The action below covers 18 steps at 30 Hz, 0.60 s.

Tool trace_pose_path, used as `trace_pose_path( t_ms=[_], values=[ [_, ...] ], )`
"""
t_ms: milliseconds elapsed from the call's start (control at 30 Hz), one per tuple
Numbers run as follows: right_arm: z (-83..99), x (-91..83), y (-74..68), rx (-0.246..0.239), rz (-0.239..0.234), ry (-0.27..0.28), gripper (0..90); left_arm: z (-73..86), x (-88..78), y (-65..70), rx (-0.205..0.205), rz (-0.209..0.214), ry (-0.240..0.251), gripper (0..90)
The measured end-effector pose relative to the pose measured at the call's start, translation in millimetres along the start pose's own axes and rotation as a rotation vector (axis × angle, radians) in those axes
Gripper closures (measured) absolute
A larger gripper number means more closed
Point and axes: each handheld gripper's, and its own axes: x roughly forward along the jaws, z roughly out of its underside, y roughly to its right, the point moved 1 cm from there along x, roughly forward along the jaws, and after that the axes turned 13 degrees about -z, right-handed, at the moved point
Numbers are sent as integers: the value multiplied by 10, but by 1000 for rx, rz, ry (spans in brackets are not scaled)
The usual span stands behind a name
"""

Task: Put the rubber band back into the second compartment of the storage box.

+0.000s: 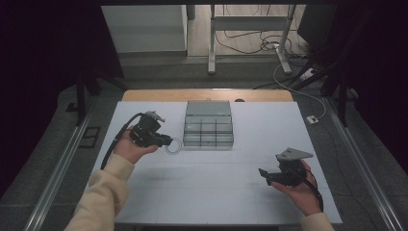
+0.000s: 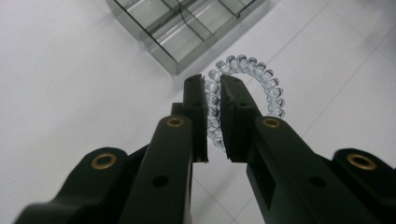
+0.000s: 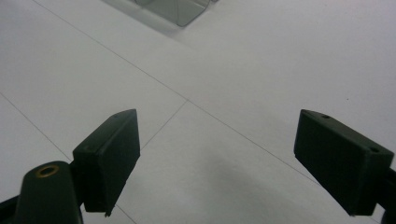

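Your high view looks forward and down from above your side of the white table (image 1: 216, 192), far enough back to take in the whole top and the floor beyond at 12 o'clock. Your left gripper view rides close over the table, facing along its jaws toward the clear compartment box (image 2: 187, 28) at 12 o'clock in that frame. Your right gripper view sits low and near the bare tabletop (image 3: 224, 84), with a corner of that box (image 3: 177, 9) at 12 o'clock. All three views share the box (image 1: 208, 126) and the tabletop around it.
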Motion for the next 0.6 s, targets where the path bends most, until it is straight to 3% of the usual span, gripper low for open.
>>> trace_pose_path(
  t_ms=[600],
  values=[
    [3,-5,5,1,3,4,143,-401,201,-43,0,17,13,822]
  ],
)
